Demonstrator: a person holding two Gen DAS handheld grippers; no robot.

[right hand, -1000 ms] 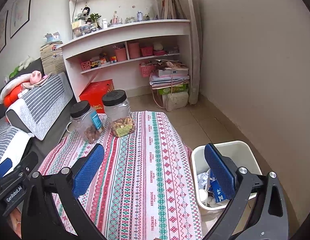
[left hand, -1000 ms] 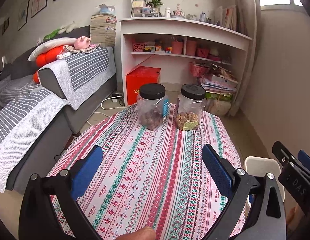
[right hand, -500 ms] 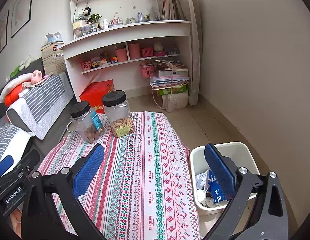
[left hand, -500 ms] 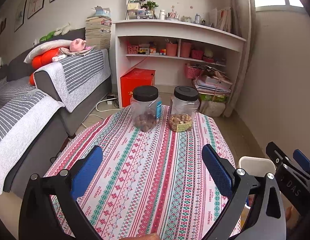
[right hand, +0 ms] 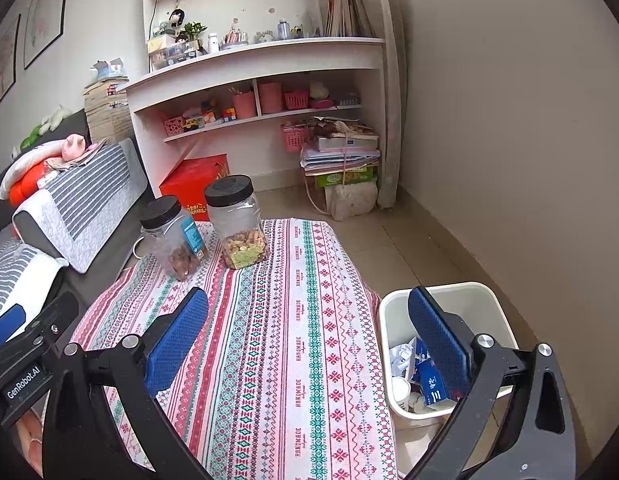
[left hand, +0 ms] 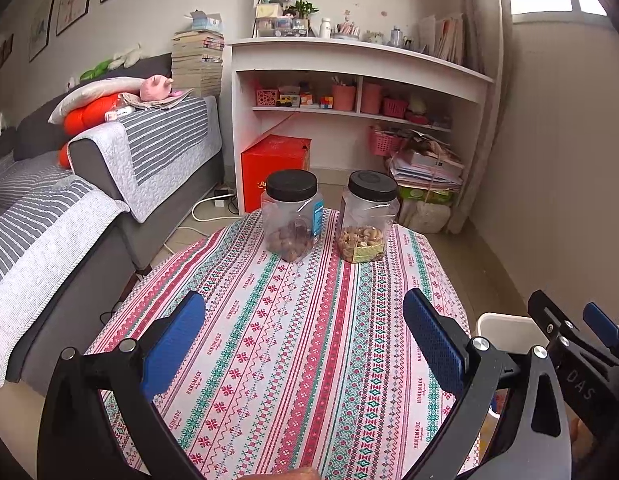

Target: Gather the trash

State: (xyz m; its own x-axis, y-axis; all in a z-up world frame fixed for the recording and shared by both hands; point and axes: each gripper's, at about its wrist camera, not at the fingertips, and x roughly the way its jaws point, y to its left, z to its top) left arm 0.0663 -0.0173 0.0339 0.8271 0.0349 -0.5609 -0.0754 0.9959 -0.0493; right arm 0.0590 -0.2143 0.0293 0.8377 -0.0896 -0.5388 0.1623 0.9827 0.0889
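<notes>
Both hand-held grippers hang over the near end of the counter (left hand: 293,344), which has a striped cloth with red and green patterns on it. The left hand-held gripper (left hand: 305,344) is wide open and holds nothing. The right hand-held gripper (right hand: 309,340) is wide open too, and it is empty as well. At the far end of the counter stand two clear jars with black lids, close side by side. The left jar (left hand: 291,216) has brown nuts at the bottom and a blue label. The right jar (left hand: 367,218) has pale nuts in it. On the floor just beside the right edge of the counter sits a white bin (right hand: 469,300). The trash (right hand: 413,372) is inside it: crumpled white paper, a blue carton and a paper cup. A grey sofa (left hand: 109,184) with striped covers runs along the left side. White shelves (left hand: 361,60) full of small things stand against the far wall, with a red box (left hand: 275,168) on the floor below them.
</notes>
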